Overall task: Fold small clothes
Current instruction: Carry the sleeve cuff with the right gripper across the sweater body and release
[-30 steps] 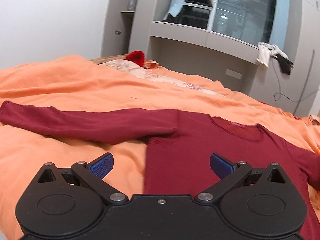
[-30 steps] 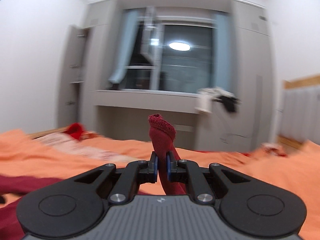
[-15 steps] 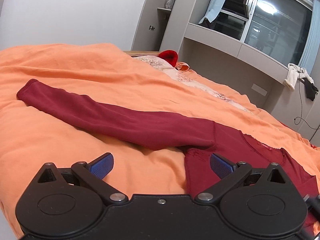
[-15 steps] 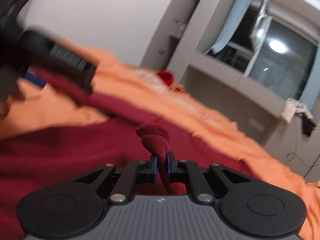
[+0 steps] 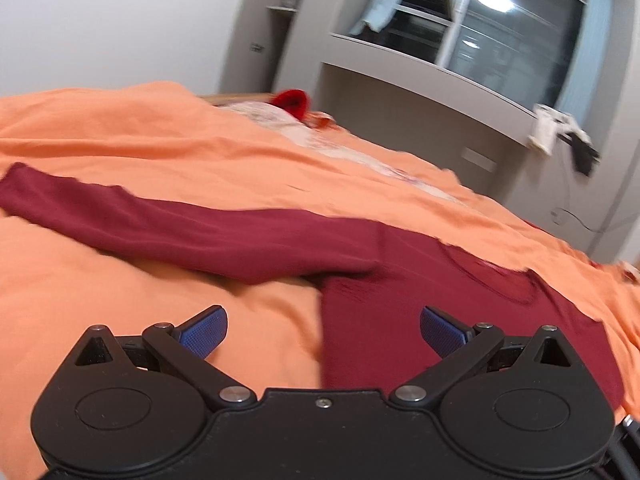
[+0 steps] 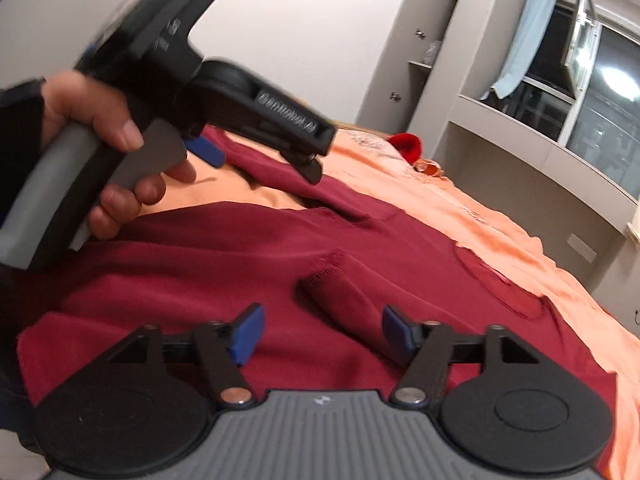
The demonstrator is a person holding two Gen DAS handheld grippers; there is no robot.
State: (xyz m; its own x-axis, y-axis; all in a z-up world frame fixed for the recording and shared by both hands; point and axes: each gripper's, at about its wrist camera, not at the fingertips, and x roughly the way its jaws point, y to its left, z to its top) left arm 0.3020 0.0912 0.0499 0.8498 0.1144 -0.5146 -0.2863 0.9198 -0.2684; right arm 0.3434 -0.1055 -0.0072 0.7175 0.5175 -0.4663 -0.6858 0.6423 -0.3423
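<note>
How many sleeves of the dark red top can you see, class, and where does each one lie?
2. One sleeve stretches out flat across the orange bedcover, away from the top's body. The other sleeve lies folded over the top's front, between the open right gripper fingers.

A bed covered by an orange sheet [image 5: 168,152] filled the lower and middle frame in both wrist views. A dark red long-sleeved top [image 5: 384,320] lay flat on it, one sleeve [image 5: 168,228] stretched toward the left edge of the left wrist view. At upper centre, a pale patterned cloth [image 5: 280,120] and a bright red item [image 5: 292,101] lay on the sheet.
</note>
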